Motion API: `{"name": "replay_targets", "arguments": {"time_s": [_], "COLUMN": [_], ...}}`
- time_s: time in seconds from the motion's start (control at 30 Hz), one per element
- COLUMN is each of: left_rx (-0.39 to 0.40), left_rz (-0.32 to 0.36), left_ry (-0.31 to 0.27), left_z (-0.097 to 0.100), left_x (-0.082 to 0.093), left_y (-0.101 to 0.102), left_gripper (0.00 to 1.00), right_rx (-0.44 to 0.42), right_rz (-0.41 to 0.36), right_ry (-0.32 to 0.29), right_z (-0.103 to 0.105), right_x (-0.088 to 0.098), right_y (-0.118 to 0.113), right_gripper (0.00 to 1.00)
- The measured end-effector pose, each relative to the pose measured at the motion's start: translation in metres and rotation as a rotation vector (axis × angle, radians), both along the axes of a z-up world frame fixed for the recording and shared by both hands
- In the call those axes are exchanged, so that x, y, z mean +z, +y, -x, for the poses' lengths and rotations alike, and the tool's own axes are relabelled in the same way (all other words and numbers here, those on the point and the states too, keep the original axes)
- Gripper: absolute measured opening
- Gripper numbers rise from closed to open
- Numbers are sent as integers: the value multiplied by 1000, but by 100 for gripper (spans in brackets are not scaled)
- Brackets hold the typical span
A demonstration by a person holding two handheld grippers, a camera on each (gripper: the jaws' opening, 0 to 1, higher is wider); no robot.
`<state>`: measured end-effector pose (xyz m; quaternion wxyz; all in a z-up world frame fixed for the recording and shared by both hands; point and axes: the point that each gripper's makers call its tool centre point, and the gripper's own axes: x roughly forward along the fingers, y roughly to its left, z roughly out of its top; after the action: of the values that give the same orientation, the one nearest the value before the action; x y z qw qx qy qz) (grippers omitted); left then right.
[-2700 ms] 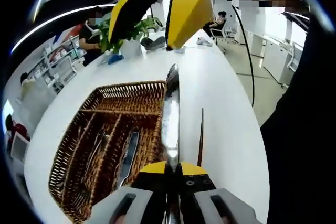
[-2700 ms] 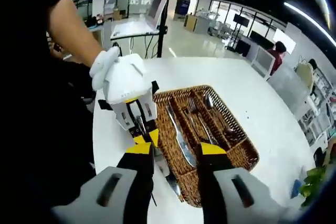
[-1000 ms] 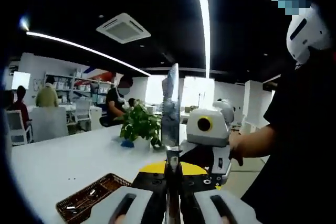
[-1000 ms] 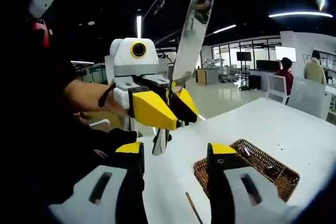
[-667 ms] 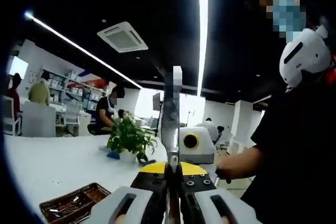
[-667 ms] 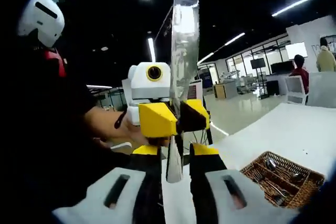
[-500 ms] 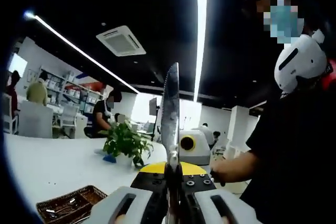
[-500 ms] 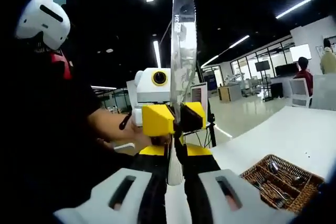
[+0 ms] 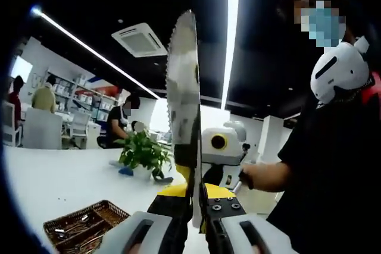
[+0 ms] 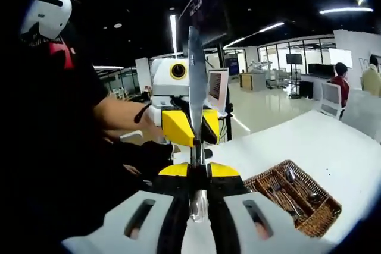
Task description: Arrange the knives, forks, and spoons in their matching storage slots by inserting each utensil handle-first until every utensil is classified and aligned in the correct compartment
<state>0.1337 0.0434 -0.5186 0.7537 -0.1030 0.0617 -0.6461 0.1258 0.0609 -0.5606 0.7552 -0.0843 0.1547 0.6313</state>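
A serrated table knife [image 9: 182, 96] stands blade-up in the air between both grippers. My right gripper [image 10: 198, 172] is shut on the knife [image 10: 196, 81] low down, with the handle end poking out below its jaws. My left gripper [image 9: 197, 194] faces it, jaws a little apart around the blade; in the right gripper view it [image 10: 194, 128] also stands slightly open. The right gripper [image 9: 215, 160] shows just behind the blade. The wicker cutlery basket [image 10: 322, 222], [image 9: 119, 211] lies on the white table with forks and spoons [image 10: 289, 190] sorted in its slots.
The white table [image 9: 59, 182] runs far back, with a potted plant [image 9: 141, 153] on it. The person's forearm [image 9: 268, 173] and dark clothes crowd the near side. Seated people and office furniture are in the background.
The knife was lifted from above the basket into the air. The right gripper closed on its lower end, the left jaws loosened, and the blade turned broadside to the left gripper view.
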Motion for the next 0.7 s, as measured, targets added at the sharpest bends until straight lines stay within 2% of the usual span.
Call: {"name": "replay_targets", "arguments": {"time_s": [0.1, 0.27, 0.43, 0.47, 0.5, 0.7], "left_rx": [4, 18, 34, 35, 46, 79], "left_rz": [-24, -51, -55, -56, -66, -66], "left_ry": [4, 10, 10, 12, 22, 14], "left_z": [-1, -4, -7, -7, -9, -14], "left_x": [-5, -9, -4, -4, -4, -1], "left_y": [1, 5, 10, 11, 13, 16], "left_gripper": [7, 9, 15, 15, 15, 17], "right_rx": [-12, -18, -29, -33, -38, -43], "right_rz": [63, 115, 143, 153, 183, 224], "right_ry": [-47, -72, -95, -102, -135, -165], "right_z": [0, -2, -4, -4, -7, -12], "right_x": [-3, -6, -7, -8, -10, -12], "right_y": [-3, -6, -10, -12, -13, -14], "right_gripper": [7, 6, 6, 6, 6, 6]}}
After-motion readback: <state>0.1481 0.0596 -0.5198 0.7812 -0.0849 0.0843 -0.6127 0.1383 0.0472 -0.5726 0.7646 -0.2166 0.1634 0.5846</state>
